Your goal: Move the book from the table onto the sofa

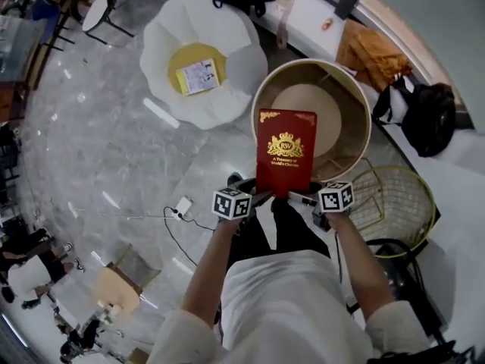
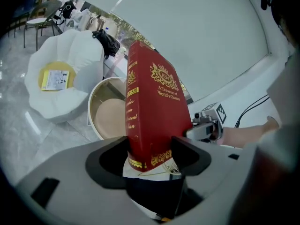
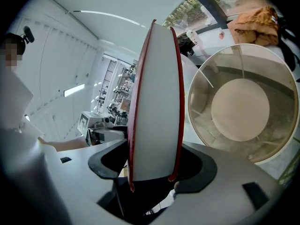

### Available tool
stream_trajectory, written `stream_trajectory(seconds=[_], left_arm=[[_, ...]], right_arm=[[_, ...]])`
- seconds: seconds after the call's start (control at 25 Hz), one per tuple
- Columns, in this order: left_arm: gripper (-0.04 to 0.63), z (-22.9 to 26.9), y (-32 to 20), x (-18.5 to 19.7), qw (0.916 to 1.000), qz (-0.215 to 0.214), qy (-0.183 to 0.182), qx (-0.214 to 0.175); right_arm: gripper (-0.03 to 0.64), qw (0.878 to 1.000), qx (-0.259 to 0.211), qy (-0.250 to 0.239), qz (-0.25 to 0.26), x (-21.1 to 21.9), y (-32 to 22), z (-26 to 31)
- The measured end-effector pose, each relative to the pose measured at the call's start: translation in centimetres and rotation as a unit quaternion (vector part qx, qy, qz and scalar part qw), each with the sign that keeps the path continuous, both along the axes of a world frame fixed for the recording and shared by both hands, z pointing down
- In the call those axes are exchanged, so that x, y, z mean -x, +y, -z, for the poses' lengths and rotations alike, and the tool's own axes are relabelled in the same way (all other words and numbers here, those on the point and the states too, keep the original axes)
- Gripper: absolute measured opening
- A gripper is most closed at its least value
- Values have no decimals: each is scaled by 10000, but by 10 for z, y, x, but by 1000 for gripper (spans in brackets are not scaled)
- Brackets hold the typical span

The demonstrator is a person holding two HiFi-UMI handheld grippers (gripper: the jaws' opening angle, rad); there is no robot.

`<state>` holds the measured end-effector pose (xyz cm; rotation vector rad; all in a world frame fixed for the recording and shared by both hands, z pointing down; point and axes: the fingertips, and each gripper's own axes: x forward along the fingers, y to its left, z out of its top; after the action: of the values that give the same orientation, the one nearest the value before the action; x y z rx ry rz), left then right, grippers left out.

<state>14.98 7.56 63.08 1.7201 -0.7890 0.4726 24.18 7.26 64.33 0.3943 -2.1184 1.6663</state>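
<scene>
Fingers (image 2: 105, 163) of left gripper (image 2: 150, 153) and right gripper (image 3: 152, 163) gripping red book (image 1: 285, 152), table (image 1: 303, 101) beyond

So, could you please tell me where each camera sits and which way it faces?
Head view: on the person's head, looking steeply down at the red book, left gripper, right gripper, round table, white sofa; arms, torso, legs show.
Left gripper view: on that gripper, along jaws clamped on the book, towards sofa and table; the right forearm shows.
Right gripper view: likewise, facing the book's page edge; the left forearm shows.
Shared: book, table.
</scene>
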Motion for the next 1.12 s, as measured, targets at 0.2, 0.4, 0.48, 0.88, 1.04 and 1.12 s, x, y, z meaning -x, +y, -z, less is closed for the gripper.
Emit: stream_trajectory(seconds=[0.2,0.4,0.48,0.88,1.04,1.12], left_arm=[[291,28,-1,49,9999,88,-18,-107],[293,39,0,78,9994,262,-1,-221],[291,40,0,92,9994,275,38,-226],[291,64,-10,201,9990,322,68,-290],[291,69,-20,236,9987,334,127,-362],[293,71,-25,253,9986,331,135,-397]], right_arm=[[324,9999,53,-80,105,49,-1,25],[323,9996,-103,-87,238,78,-5,35],[324,9997,-119,-96,208,95,-7,41],[322,9994,-190,-151,233,202,-19,65],[322,9993,-224,-170,261,239,-29,71],[322,9992,-222,-185,285,256,-33,71]])
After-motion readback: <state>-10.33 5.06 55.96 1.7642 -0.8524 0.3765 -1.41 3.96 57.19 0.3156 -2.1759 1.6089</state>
